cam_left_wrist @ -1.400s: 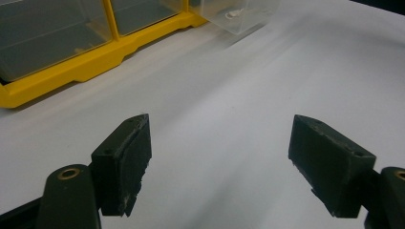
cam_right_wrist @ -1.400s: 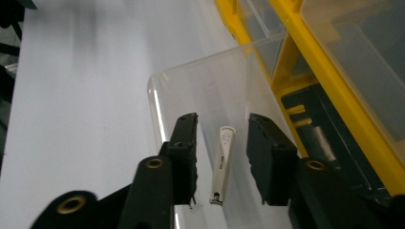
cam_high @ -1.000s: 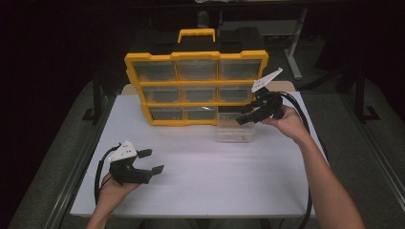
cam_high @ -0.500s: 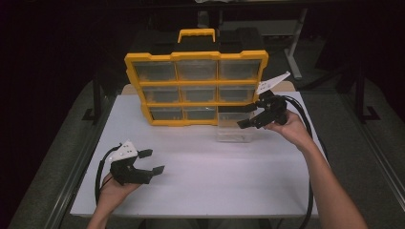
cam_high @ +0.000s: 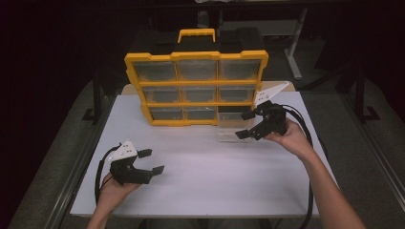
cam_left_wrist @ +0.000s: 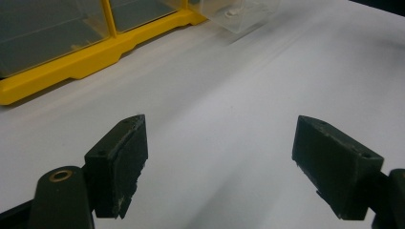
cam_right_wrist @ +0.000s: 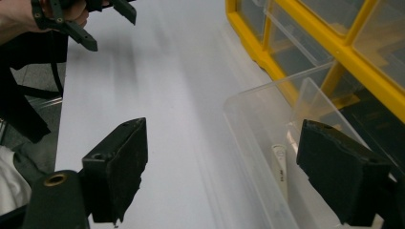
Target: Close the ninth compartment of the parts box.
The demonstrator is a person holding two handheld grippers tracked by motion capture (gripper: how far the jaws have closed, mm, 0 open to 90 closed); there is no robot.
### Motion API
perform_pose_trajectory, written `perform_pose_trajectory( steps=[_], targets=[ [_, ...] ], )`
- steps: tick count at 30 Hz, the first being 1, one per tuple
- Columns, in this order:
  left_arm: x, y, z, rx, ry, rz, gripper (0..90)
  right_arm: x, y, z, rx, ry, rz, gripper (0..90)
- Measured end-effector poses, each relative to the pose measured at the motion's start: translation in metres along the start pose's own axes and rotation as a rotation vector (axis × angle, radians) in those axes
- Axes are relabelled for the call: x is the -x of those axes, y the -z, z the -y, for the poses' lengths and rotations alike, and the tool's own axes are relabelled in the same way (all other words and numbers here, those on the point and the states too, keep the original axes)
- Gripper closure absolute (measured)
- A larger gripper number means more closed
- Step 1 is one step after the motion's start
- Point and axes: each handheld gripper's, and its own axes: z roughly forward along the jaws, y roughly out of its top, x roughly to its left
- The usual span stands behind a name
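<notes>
The right tongs [cam_high: 246,125] have just been opening and stand released astride the front wall of the clear drawer [cam_high: 230,128], pads not pressing. This drawer sits pulled out on the white desk [cam_high: 200,162], against the yellow organizer [cam_high: 196,88]. The left tongs [cam_high: 152,161] hover released, well apart, near the desk's front-left.

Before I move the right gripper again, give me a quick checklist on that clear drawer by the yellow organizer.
1. Right gripper jaws open, nothing pinched: ok; they have just been opening.
2. Clear drawer fully out, flat on the white table: ok.
3. Bottom-right slot of the yellow organizer vacant: ok.
4. Small white item inside the drawer: ok.
5. Left gripper open, apart from the drawer: ok.
6. What the item is: cannot tell.
</notes>
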Motion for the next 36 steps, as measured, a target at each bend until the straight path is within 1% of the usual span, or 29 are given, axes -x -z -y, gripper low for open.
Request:
perform_pose_trajectory(
  steps=[1,5,8,10,11,14,18,20,21,25,28,29,31,33,36],
  targets=[
    [0.0,0.0,0.0,-0.004,-0.003,0.0,19.6,-0.002,-0.001,0.001,0.001,0.002,0.0,17.3],
    [0.001,0.0,0.0,-0.007,0.006,0.003,19.6,-0.009,-0.003,0.005,0.001,0.019,-0.003,19.3],
    [0.001,0.0,0.0,-0.007,0.007,0.004,19.6,-0.013,-0.005,0.009,-0.008,0.029,-0.004,22.1],
    [0.001,0.0,0.0,-0.002,0.003,0.006,19.6,-0.015,-0.006,0.011,-0.01,0.025,-0.006,26.1],
    [0.001,0.0,0.001,-0.003,0.003,0.006,19.6,-0.015,-0.007,0.012,-0.013,0.036,-0.002,27.6],
    [0.0,0.0,0.001,0.001,0.003,0.008,19.6,-0.018,-0.009,0.015,-0.022,0.023,-0.017,32.2],
    [-0.001,-0.001,0.0,-0.002,0.009,0.013,19.6,-0.02,-0.01,0.018,-0.037,0.032,-0.016,39.9],
    [0.0,-0.002,0.0,-0.001,0.01,0.015,19.6,-0.021,-0.011,0.019,-0.042,0.033,-0.018,44.1],
    [0.0,-0.002,0.001,0.0,0.008,0.014,19.6,-0.02,-0.011,0.02,-0.046,0.047,-0.008,45.5],
    [0.001,-0.003,0.001,0.001,0.01,0.012,19.6,-0.02,-0.015,0.026,-0.06,0.019,-0.023,51.7],
    [0.001,-0.003,0.0,0.001,0.007,0.014,19.6,-0.019,-0.019,0.029,-0.077,0.031,-0.019,56.0],
    [0.001,-0.003,0.0,0.001,0.007,0.015,19.6,-0.019,-0.02,0.03,-0.08,0.018,-0.027,57.1],
    [0.001,-0.003,0.0,-0.003,0.003,0.015,19.7,-0.018,-0.022,0.032,-0.083,0.028,-0.018,59.5],
    [0.001,-0.003,0.0,-0.001,0.006,0.015,19.6,-0.017,-0.024,0.033,-0.087,0.015,-0.02,61.3],
    [0.001,-0.003,0.0,-0.001,0.008,0.013,19.6,-0.015,-0.026,0.034,-0.084,0.022,-0.011,64.7]
  ],
)
